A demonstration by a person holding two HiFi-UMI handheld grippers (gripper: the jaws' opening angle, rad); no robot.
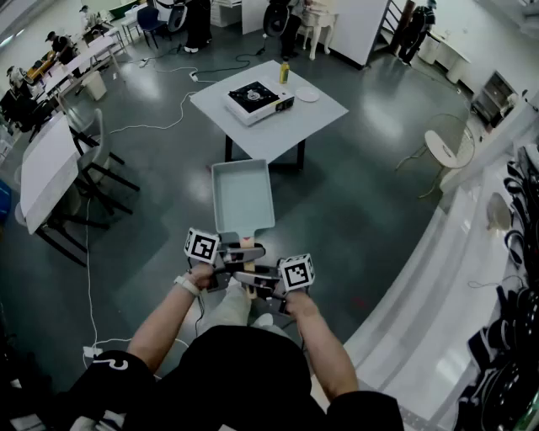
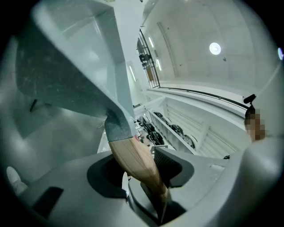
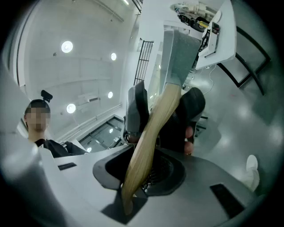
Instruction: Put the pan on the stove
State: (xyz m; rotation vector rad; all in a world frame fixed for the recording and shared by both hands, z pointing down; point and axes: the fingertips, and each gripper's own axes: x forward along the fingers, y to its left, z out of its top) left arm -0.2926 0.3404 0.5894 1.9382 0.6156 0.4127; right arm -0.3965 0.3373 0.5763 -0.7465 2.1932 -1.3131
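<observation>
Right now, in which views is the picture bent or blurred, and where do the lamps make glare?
Head view: sharp, but the wide lens bends the counter; soft reflections lie on the floor. Left gripper view: strong fisheye, dark corners, the pan near the lens looks soft, one ceiling lamp glares. Right gripper view: same fisheye, the wooden handle is soft.

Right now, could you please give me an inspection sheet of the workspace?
Surface: white table stands ahead of the person.
Job's things: stove on the table; grey pan held in the air, short of the table.
Clutter: yellow bottle and white plate beside the stove.
Grippers: left gripper and right gripper both closed on the pan's wooden handle.
Cables: white cable trailing across the floor left of the table.
Surroundings: chair on the right, long table on the left, people at the far side.
</observation>
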